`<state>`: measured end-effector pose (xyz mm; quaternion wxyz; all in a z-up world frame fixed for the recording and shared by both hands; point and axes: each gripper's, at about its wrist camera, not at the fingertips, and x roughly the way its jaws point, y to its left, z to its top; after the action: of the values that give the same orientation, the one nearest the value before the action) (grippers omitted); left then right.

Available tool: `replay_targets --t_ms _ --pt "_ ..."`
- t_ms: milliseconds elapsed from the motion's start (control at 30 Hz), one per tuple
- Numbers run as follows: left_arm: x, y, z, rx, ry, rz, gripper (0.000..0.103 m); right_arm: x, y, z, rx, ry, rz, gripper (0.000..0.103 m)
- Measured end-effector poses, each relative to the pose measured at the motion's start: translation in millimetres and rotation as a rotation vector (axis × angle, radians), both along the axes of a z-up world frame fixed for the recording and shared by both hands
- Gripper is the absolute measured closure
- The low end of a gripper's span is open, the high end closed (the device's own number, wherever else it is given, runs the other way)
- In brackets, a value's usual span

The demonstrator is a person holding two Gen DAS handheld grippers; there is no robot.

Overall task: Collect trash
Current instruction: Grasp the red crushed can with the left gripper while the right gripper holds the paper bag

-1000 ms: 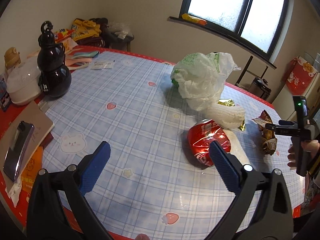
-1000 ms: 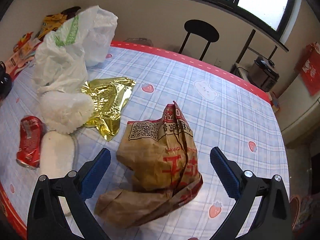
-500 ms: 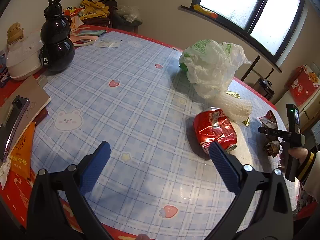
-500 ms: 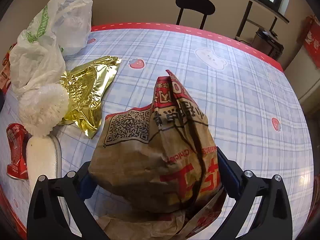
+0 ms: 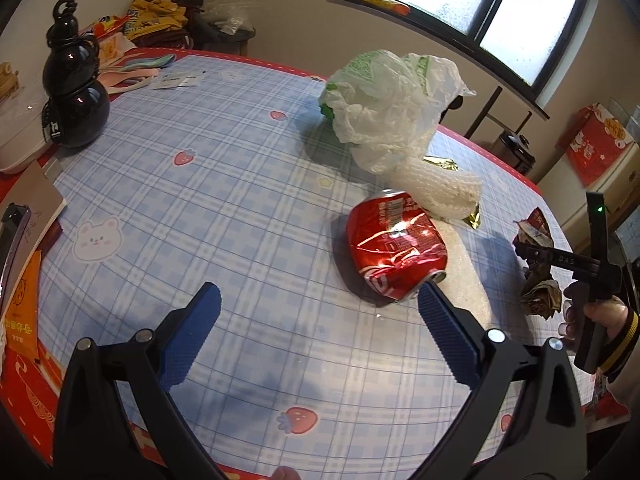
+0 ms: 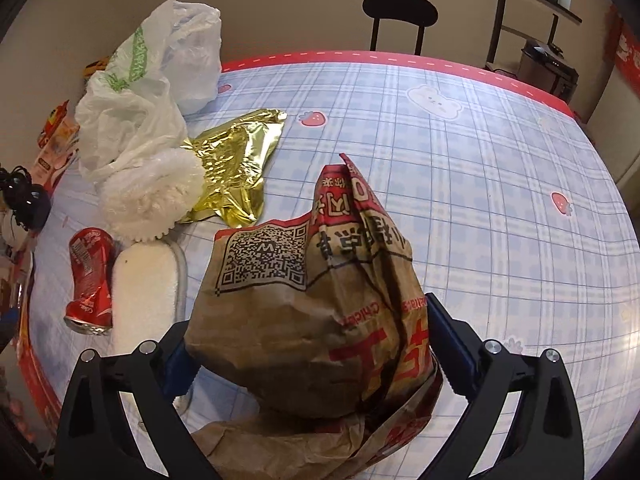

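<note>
A crumpled brown paper food bag (image 6: 312, 312) lies on the checked table, between the wide-open jaws of my right gripper (image 6: 308, 344); the blue pads flank it, and I cannot tell if they touch it. It also shows in the left wrist view (image 5: 538, 264) beside the right gripper's body. A crushed red soda can (image 5: 394, 246) lies just ahead of my open, empty left gripper (image 5: 320, 320), near its right fingertip. The can also shows in the right wrist view (image 6: 88, 276). A white plastic bag (image 5: 384, 108), white foam netting (image 5: 436, 192), a white foam piece (image 6: 144, 296) and gold foil (image 6: 232, 164) lie nearby.
A black gourd-shaped bottle (image 5: 74, 92) stands at the table's far left, with a notebook and phone (image 5: 20, 232) at the left edge. Papers and packets (image 5: 160, 76) lie at the back. A black chair (image 6: 400, 12) stands beyond the red table rim (image 6: 360, 56).
My right gripper moved forward until the paper bag sits between its jaws. My left gripper drew a little closer to the red can.
</note>
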<state>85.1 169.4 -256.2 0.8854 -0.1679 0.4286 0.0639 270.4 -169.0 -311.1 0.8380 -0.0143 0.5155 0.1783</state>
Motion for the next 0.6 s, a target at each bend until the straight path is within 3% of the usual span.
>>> replay_targets --t_ms 267,600 --pt "11 -17 -8 -0.030 0.028 -0.049 0.006 -31 8 24 0.080 -0.032 0.016 0.010" --pt "37 -25 -21 -0.102 0.048 -0.096 0.009 -53 -5 20 0.136 0.022 -0.030 0.010"
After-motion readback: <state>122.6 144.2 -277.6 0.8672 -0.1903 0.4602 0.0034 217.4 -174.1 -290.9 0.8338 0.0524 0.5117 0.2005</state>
